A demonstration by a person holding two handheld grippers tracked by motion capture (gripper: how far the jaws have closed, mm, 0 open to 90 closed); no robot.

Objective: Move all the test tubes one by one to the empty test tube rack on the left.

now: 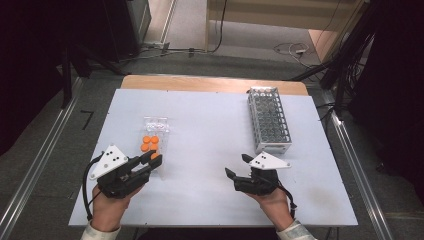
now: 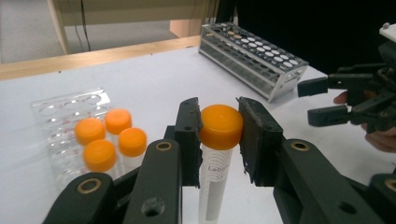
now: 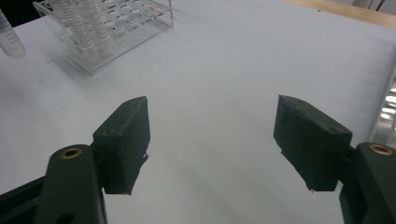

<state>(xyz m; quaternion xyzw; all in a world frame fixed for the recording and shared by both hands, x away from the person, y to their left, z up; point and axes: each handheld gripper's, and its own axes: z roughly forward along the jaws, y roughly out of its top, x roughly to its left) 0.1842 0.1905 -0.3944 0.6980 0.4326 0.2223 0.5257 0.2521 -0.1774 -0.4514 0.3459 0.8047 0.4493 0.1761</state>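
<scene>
My left gripper (image 1: 152, 158) (image 2: 219, 135) is shut on an orange-capped clear tube (image 2: 220, 125), its pads pressing the cap from both sides while the tube body hangs below. It is just beside the near end of a clear plastic rack (image 1: 156, 126) (image 2: 65, 108) that holds several more orange-capped tubes (image 1: 150, 142) (image 2: 109, 135). My right gripper (image 1: 237, 165) (image 3: 212, 103) stands open over bare white table, with nothing between its fingers. It also appears at the right of the left gripper view, as the right gripper (image 2: 322, 100).
A metal tube rack (image 1: 269, 120) (image 2: 254, 51) stands at the back right of the white table (image 1: 210, 125), just beyond my right gripper. The clear rack (image 3: 116, 28) lies far off in the right gripper view. Floor rails and cables surround the table.
</scene>
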